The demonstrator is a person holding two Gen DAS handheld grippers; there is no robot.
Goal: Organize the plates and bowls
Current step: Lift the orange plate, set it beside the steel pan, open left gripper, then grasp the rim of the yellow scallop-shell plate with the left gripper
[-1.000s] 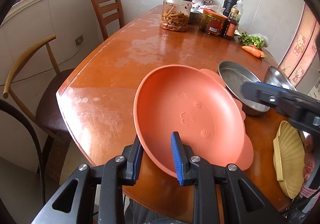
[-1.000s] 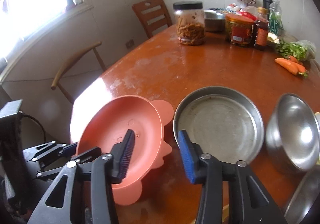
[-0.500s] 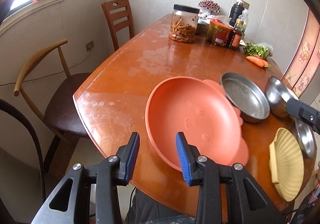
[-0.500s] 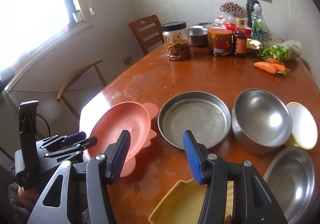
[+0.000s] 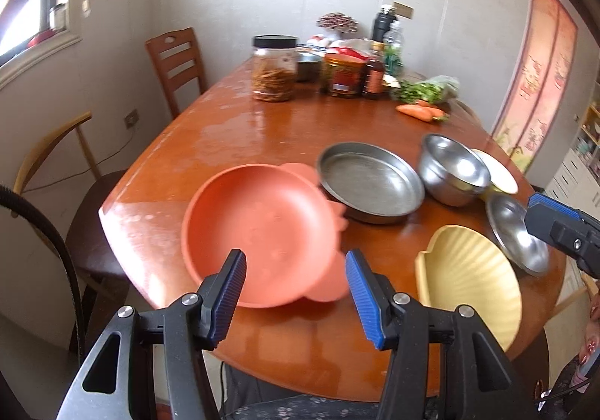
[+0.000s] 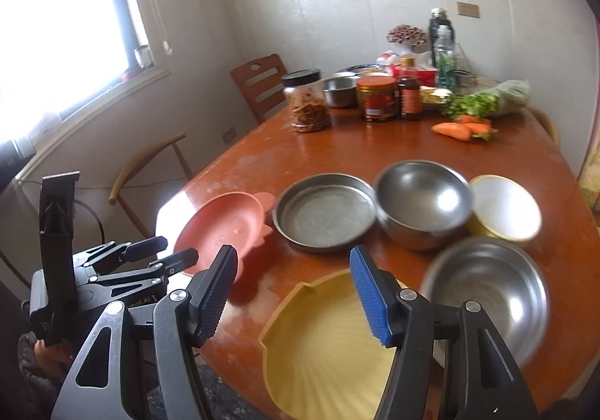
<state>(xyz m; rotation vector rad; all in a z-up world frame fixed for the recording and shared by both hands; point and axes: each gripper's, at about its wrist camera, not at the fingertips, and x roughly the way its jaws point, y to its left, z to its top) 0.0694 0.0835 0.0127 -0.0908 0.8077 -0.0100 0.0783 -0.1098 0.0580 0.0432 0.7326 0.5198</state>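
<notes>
I find the orange plate lying flat on the surface, just left of the flat steel pan and touching its rim; I judge it set there to start a row. The steel bowl sits just right of the pan, and the yellow shell dish lies nearer me than the pan. My left gripper is spread and empty, clear of the plate. My right gripper is likewise spread, holding nothing. A second ago the left gripper pinched the plate's near rim, tilted; it has since let go and pulled back.
</notes>
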